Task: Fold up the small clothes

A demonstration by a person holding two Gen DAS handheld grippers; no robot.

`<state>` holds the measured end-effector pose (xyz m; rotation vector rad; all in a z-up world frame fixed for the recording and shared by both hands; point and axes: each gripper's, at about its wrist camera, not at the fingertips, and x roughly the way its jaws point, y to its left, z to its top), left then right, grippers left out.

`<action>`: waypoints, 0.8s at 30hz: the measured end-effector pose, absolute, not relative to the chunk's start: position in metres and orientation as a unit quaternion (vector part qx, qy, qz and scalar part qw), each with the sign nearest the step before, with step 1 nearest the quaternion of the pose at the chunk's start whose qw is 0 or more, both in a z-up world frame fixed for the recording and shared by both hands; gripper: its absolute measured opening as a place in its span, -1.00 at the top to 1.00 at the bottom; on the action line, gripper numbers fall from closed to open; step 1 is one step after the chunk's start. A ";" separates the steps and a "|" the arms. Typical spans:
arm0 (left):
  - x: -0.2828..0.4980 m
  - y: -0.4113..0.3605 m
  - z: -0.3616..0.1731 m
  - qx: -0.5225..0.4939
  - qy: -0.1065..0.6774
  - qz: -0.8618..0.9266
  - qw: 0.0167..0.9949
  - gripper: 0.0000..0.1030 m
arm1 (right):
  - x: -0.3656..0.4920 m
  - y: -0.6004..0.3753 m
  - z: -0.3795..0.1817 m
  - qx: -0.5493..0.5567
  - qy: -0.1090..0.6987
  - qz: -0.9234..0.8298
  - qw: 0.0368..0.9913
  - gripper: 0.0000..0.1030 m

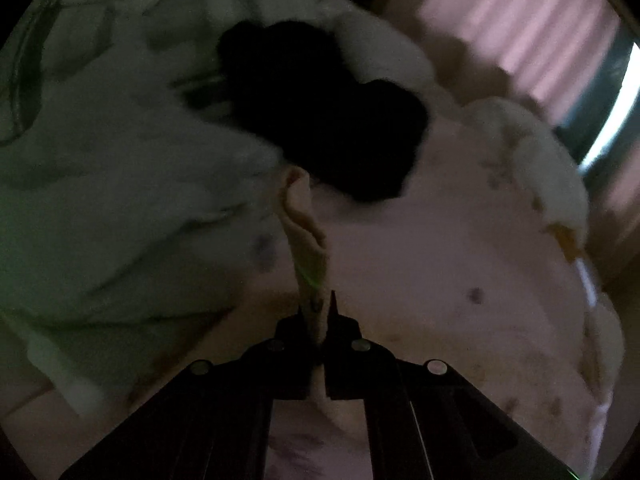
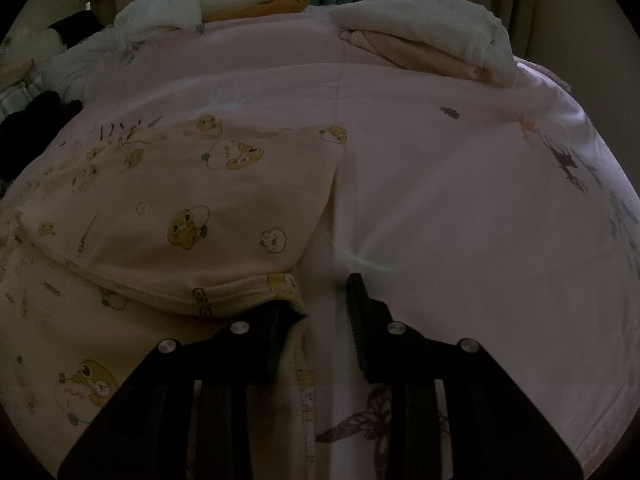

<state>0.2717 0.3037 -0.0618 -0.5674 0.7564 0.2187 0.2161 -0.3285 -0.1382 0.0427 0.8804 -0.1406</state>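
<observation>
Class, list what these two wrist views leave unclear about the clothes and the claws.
- Left wrist view: the black garment is a blurred, dark shape; its type is unreadable.
- Left wrist view: the pinched cloth in the left claw shows only edge-on.
- Right wrist view: the printed garment is cut off by the left edge and covers one finger of the right claw.

Bedroom: bedsheet [image 2: 440, 200], curtains [image 1: 520, 28].

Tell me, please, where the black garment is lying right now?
In the left wrist view the black garment lies crumpled at upper centre on the pink bedsheet, beside the white leaf-print bedding to its left.
</observation>
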 end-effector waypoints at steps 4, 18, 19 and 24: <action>0.262 0.270 -0.025 -0.270 0.339 0.069 0.899 0.96 | 0.216 -0.329 -0.138 0.024 0.425 -0.067 0.902 0.42; 0.251 0.081 0.027 -0.179 0.307 -0.078 0.932 0.96 | 0.214 -0.339 -0.138 0.067 0.418 -0.048 0.905 0.41; 0.257 0.072 0.026 -0.180 0.309 -0.088 0.930 0.96 | 0.214 -0.340 -0.138 0.071 0.418 -0.046 0.905 0.41; 0.268 0.008 0.015 -0.192 0.316 -0.127 0.920 0.96 | 0.212 -0.344 -0.139 0.092 0.413 -0.038 0.905 0.41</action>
